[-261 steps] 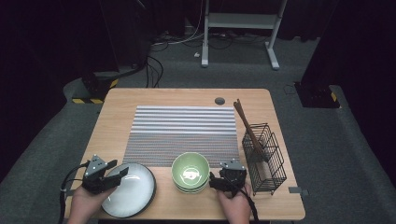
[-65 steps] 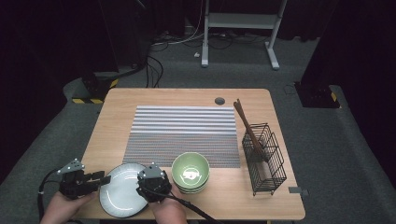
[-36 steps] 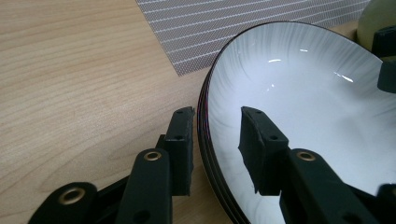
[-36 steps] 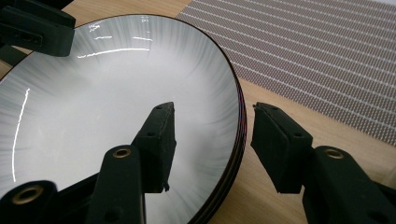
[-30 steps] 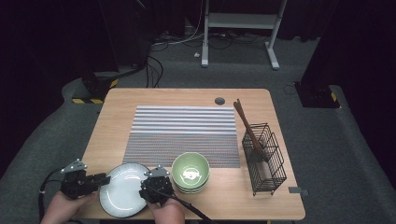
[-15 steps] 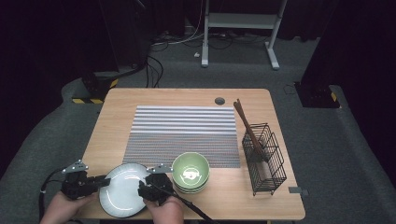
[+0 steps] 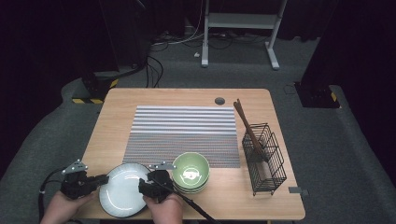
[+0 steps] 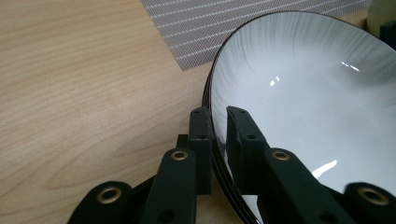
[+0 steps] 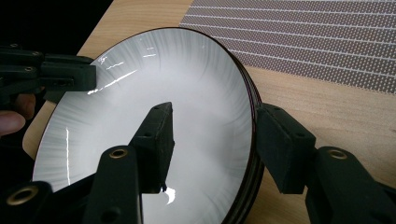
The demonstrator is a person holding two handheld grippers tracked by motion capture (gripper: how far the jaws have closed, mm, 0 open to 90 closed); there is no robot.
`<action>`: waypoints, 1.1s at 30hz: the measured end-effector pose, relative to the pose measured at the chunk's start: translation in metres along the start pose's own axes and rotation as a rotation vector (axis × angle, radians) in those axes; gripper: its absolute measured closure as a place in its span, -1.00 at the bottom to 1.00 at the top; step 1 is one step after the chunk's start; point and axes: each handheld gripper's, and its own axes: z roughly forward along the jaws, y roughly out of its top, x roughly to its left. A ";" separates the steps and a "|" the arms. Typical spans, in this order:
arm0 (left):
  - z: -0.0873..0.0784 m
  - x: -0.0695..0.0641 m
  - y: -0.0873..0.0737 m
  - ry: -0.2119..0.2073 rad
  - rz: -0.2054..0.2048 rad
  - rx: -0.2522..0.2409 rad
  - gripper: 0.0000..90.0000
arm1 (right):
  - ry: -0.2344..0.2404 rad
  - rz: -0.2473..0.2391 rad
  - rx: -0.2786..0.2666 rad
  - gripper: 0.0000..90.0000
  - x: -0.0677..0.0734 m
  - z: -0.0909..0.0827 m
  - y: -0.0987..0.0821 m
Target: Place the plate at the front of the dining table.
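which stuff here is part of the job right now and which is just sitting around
In use:
- plate
- left gripper, shut on the plate's rim, jaws just closed
- right gripper, jaws open around the opposite rim

Lying about:
- green bowls
- striped mat
- wire basket
- wooden utensil in the basket

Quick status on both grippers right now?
Left gripper: jaws just closed on the white plate rim.
Right gripper: open, jaws straddling the opposite rim.
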 end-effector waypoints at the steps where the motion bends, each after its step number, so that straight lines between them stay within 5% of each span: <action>1: -0.001 0.000 0.000 0.008 0.002 -0.015 0.81 | 0.000 0.000 -0.002 0.06 0.000 0.000 0.000; 33: -0.002 0.002 0.001 0.008 -0.023 -0.024 0.85 | 0.005 0.042 -0.003 0.39 -0.004 0.001 0.000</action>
